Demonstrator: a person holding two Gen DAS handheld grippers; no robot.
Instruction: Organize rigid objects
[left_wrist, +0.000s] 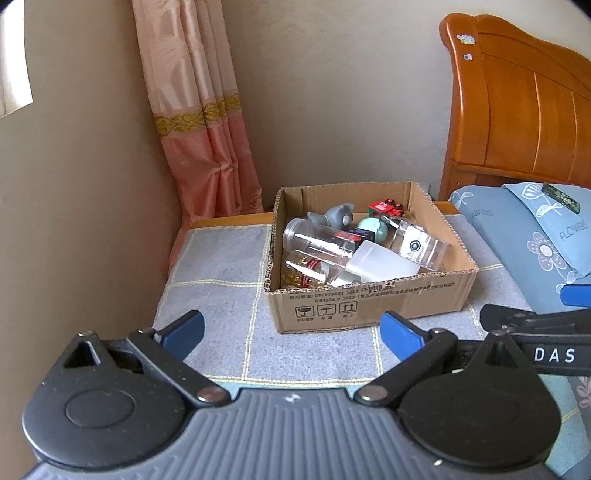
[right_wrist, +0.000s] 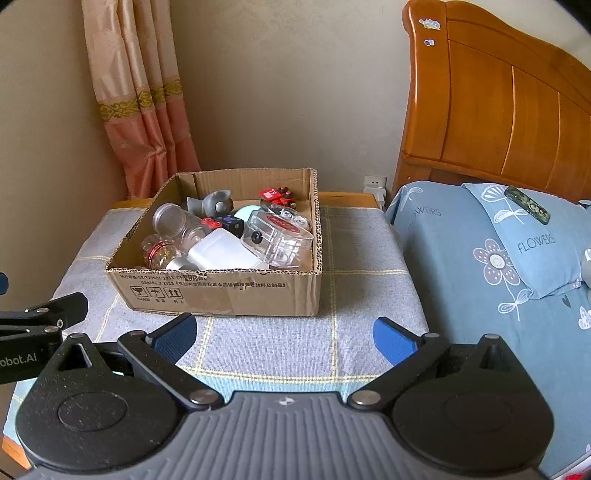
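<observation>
Brown corrugated cardboard box sits open-topped on the grey checked cloth that covers the tabletop, with printed text and handling symbols on its near wall. Inside it lie the rigid objects, piled together: a clear plastic jar on its side, a clear ball-shaped jar with gold contents and a red band, a white translucent plastic container, a clear rectangular plastic case with a round black part showing, a grey moulded toy, a pale mint-green round thing, a black and red dice-like block and a red toy vehicle with black wheels at the far side.

Nearer the cameras, the left gripper hovers over the cloth just in front of the box, its blue-padded fingers spread wide and holding nothing. The right gripper hangs likewise before the box's near right corner, fingers released and empty.

Beside the tabletop on the right lies a bed with blue flowered bedding, a dark patterned phone-like slab resting on the pillow, and an orange-brown wooden headboard behind. A peach and pink curtain hangs in the corner at left.
</observation>
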